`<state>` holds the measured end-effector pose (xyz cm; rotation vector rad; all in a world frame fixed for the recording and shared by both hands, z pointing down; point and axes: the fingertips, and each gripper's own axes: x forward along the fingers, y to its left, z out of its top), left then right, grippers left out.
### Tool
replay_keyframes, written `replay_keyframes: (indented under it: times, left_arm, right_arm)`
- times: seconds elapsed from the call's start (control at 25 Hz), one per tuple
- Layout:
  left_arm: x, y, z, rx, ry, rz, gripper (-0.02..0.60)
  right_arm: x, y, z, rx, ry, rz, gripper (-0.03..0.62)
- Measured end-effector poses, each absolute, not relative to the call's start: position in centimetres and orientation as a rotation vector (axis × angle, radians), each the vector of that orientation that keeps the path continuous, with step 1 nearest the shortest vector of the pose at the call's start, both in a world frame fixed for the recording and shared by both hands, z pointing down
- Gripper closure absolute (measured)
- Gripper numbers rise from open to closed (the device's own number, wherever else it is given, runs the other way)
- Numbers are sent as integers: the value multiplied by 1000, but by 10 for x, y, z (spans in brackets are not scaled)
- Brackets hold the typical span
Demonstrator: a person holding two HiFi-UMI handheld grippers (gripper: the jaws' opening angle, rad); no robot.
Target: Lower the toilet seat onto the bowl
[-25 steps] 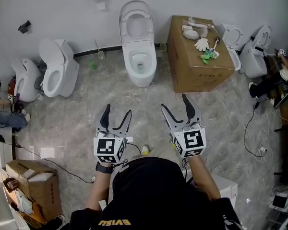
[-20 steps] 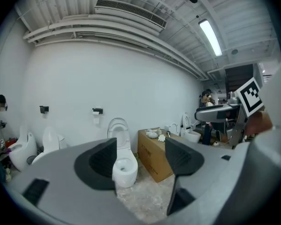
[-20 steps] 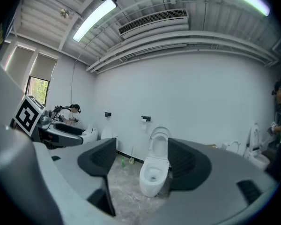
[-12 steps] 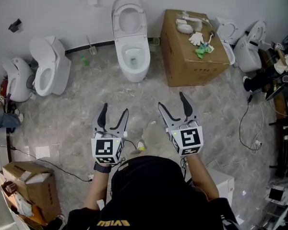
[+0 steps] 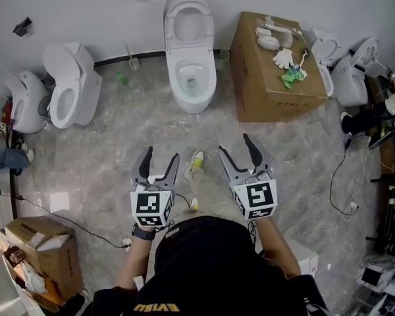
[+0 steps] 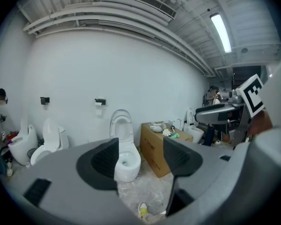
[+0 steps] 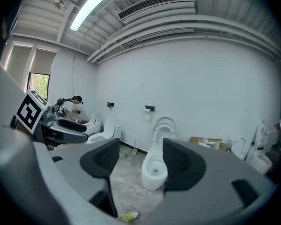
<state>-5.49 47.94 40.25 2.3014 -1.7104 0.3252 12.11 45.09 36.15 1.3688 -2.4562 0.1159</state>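
**Toilet seat upright, dead ahead and well out of reach of both tools**

The left tool (image 5: 161, 155) and the right tool (image 5: 236, 145) were held side by side in front of the person, both pointing toward the far wall. Each had its jaws apart. They had just been drawing in a little, but nothing stood between either pair, so both were released and empty.

Beyond their tips lay bare marbled floor (image 5: 118, 143) with one shoe (image 5: 196, 158) stepping into it.

Farther on, the bowl (image 5: 194, 104) ran lengthwise from the wall toward the person, its front end facing the tools.

The toilet seat (image 5: 171, 18) stood raised at the bowl's far end, tilted back against the wall, apparently hinged at the back of the bowl. It was well apart from both tools, and its centre line fell between them. Each gripper view framed the toilet in the gap of its own jaws, so neither hand looked clearly nearer.

Judging from this, the seat could only be reached by closing straight in along the bowl's length, keeping clear of the cardboard box (image 5: 276, 71) just beside the bowl on the right.
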Motion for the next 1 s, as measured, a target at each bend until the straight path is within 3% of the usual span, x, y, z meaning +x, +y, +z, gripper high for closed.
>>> replay_keyframes:
  times: [0.32, 0.8, 1.0]
  left_arm:
    - [-69, 370, 421, 2300, -1662, 434, 298]
    - [-104, 172, 377, 2319, -1739, 535, 298]
    - [-114, 137, 379, 2298, -1743, 514, 298]
  right_arm:
    - [119, 335, 382, 1414, -2418, 194, 307]
    - [116, 137, 381, 1483, -2438, 266, 306]
    - [97, 93, 384, 1422, -2452, 260, 307]
